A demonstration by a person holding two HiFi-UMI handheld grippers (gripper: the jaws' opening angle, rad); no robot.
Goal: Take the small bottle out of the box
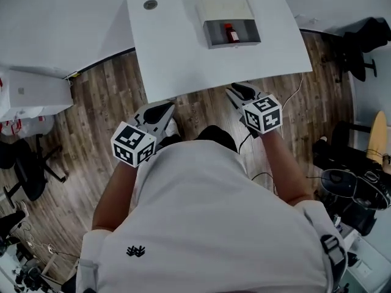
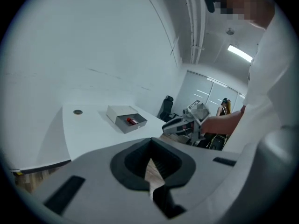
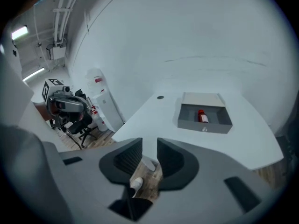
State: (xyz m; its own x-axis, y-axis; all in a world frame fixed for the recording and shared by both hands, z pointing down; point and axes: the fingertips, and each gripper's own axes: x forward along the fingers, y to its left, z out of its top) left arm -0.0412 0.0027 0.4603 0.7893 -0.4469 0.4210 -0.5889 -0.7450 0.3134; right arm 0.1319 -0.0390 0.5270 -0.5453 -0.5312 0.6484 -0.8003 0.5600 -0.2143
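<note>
A small red bottle (image 1: 231, 33) with a white label lies in the open grey drawer of a white box (image 1: 223, 8) on the far part of the white table (image 1: 177, 60). Both grippers hang in front of the table's near edge, well short of the box. My left gripper (image 1: 160, 110) has its jaws together, with nothing in them. My right gripper (image 1: 238, 91) stands open with a narrow empty gap. The right gripper view looks past the right gripper (image 3: 149, 146) at the box (image 3: 204, 101) and bottle (image 3: 202, 116). The left gripper view looks past the left gripper (image 2: 150, 141) at the bottle (image 2: 131, 121).
A round grommet (image 1: 150, 5) sits in the table top, left of the box. On the wooden floor stand a white cabinet (image 1: 33, 93) and a black chair (image 1: 24, 170) at the left, and black chairs and bags (image 1: 348, 188) at the right.
</note>
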